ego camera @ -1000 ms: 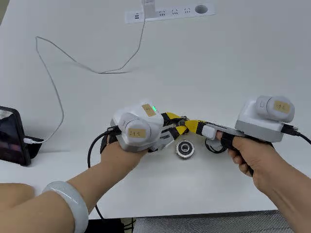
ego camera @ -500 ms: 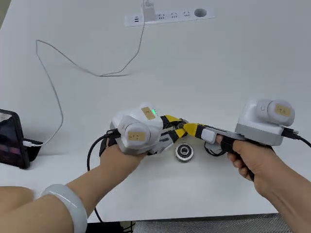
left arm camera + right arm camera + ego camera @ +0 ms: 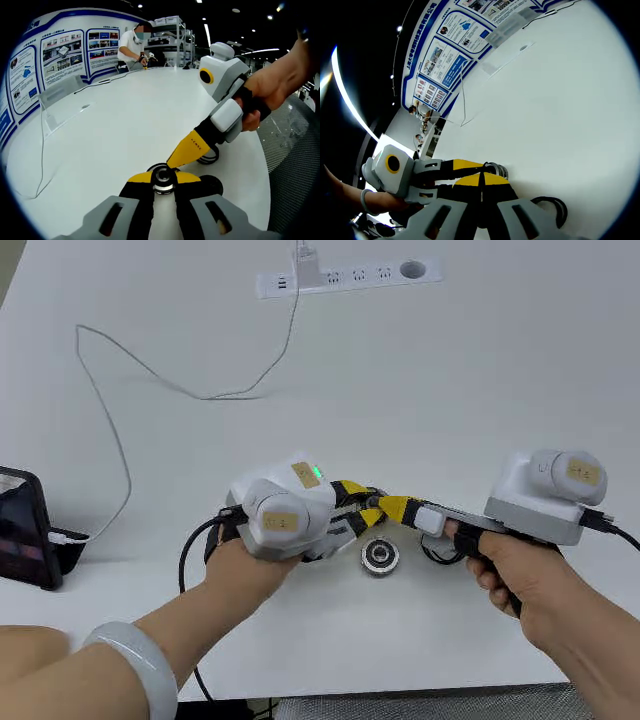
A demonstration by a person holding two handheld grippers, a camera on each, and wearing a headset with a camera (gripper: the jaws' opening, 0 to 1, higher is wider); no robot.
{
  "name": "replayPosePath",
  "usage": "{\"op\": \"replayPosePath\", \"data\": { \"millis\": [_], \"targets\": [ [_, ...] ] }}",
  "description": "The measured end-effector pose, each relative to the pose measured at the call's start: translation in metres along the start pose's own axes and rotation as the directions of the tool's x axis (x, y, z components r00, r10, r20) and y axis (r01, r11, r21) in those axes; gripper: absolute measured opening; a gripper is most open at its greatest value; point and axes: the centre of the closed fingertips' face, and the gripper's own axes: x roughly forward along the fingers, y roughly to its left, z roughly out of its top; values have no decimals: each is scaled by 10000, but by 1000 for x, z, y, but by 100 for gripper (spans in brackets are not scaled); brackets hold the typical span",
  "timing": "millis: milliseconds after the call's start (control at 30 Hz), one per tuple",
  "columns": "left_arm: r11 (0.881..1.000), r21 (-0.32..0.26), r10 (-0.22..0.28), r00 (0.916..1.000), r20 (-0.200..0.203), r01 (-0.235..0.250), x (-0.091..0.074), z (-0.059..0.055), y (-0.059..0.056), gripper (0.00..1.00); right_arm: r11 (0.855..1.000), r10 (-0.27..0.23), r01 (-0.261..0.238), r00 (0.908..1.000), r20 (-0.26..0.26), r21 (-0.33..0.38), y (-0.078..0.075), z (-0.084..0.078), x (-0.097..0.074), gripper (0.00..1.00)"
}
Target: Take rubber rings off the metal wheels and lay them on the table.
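My left gripper [image 3: 163,181] is shut on a small metal wheel [image 3: 163,177] that has a black rubber ring around it. The right gripper [image 3: 482,179] comes in from the right, and its yellow jaws are shut on the edge of that rubber ring [image 3: 169,165]. In the head view the two sets of yellow jaws meet just above the white table [image 3: 420,390], with the left gripper [image 3: 362,496] and the right gripper [image 3: 380,506] tip to tip. A second metal wheel [image 3: 380,556] lies on the table below them. One loose black rubber ring [image 3: 437,548] lies under the right gripper.
A white power strip [image 3: 345,270] sits at the far edge with a thin cable [image 3: 110,410] running to a black device [image 3: 25,540] at the left. The table's near edge runs just under my forearms. A person [image 3: 132,45] stands far off.
Both grippers stay joined at the held wheel. The right gripper has sunk slightly lower and to the right. The wheel and ring on the table have not moved.
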Motion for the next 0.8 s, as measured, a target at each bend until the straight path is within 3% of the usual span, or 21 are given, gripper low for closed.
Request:
{"op": "replayPosePath", "data": {
  "millis": [333, 800],
  "targets": [
    [9995, 287, 118, 9995, 286, -127, -13, 5, 1, 23, 9999, 109, -111, 9998, 179, 89, 3, 5, 0, 1],
    [9996, 47, 288, 9994, 216, -289, -24, -6, 2, 32, 9996, 253, -257, 9994, 249, 135, 9, 5, 0, 1]
  ]
}}
